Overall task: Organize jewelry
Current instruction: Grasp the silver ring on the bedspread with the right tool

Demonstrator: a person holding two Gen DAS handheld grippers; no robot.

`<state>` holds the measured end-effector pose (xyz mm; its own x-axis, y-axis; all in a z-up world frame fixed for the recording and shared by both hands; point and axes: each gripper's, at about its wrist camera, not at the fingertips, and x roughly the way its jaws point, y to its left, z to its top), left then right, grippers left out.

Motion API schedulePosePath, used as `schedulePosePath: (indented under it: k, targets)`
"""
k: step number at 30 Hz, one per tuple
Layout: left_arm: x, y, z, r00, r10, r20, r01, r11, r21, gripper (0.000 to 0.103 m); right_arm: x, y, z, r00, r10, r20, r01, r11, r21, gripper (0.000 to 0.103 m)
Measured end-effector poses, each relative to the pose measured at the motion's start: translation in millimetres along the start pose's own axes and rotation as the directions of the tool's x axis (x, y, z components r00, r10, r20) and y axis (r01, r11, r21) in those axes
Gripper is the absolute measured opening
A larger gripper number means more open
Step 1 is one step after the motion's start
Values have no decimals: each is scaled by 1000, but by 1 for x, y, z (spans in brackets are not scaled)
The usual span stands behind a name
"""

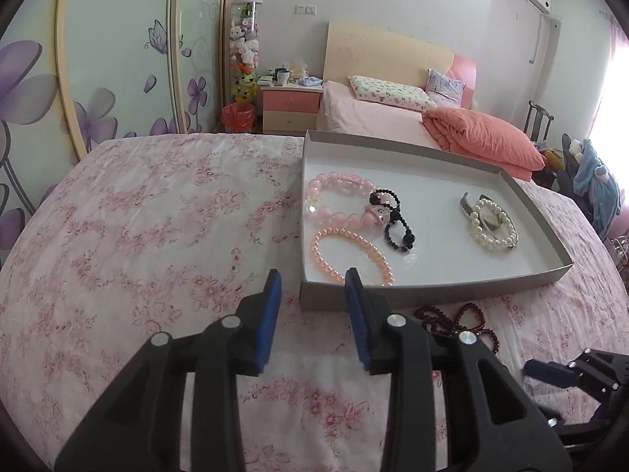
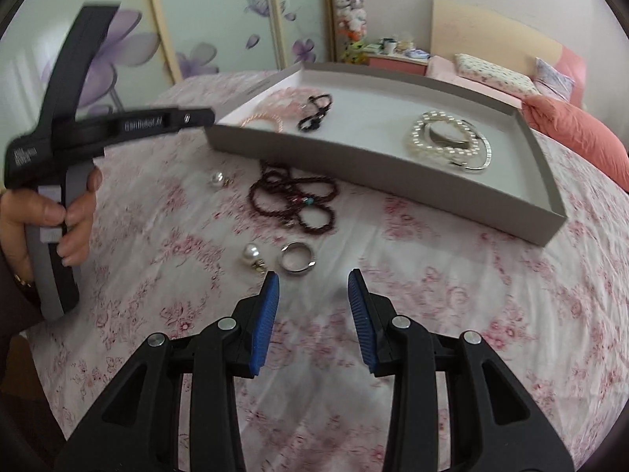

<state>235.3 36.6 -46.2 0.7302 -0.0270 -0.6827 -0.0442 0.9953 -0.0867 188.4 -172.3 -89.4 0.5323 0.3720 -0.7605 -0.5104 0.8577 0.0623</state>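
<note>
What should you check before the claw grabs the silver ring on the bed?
1. Right claw open with nothing in it: ok.
2. Silver ring in view and uncovered: ok.
3. Ring clear of the pearl earring beside it: cannot tell, they lie very close.
4. Right claw lined up on the ring: not ok, the ring lies ahead toward its left finger.
5. Box has bare floor for the ring: ok.
6. Left claw out of the way: ok, it is open and empty by the box's near corner.
</note>
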Motion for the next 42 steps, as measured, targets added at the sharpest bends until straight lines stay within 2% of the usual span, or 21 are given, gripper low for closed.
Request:
schedulePosePath:
  k: [13, 18, 23, 27, 33, 39, 42]
  targets:
    - [-4, -6, -1, 1000, -2, 0, 2, 1000, 9, 34, 9, 8, 9, 1000, -28, -3, 28, 999, -21, 22]
    - [-5, -10, -1, 1000, -6, 0, 6, 1000, 15, 34, 8, 4, 8, 999, -49, -2, 49, 999, -2, 22]
    - [-6, -10, -2, 1000, -9, -1, 9, 1000, 22, 34, 4, -13, 4, 995, -104, -4, 105, 993, 49, 22]
    - [-6, -11, -3, 1000, -12, -4, 12, 1000, 23, 34, 0, -36, 2, 985, -175, -11, 175, 978, 112, 22]
    - [-8, -14, -6, 1000, -17, -4, 17, 999, 32, 34, -7, -71, -4, 954, -297, -29, 296, 929, 221, 22]
    - [-13, -16, -12, 999, -29, -13, 30, 998, 50, 34, -9, -85, -7, 948, -315, -37, 312, 909, 276, 22]
    - [-16, -17, -20, 999, -40, -23, 41, 997, 63, 39, -9, -86, -7, 949, -314, -36, 311, 909, 276, 22]
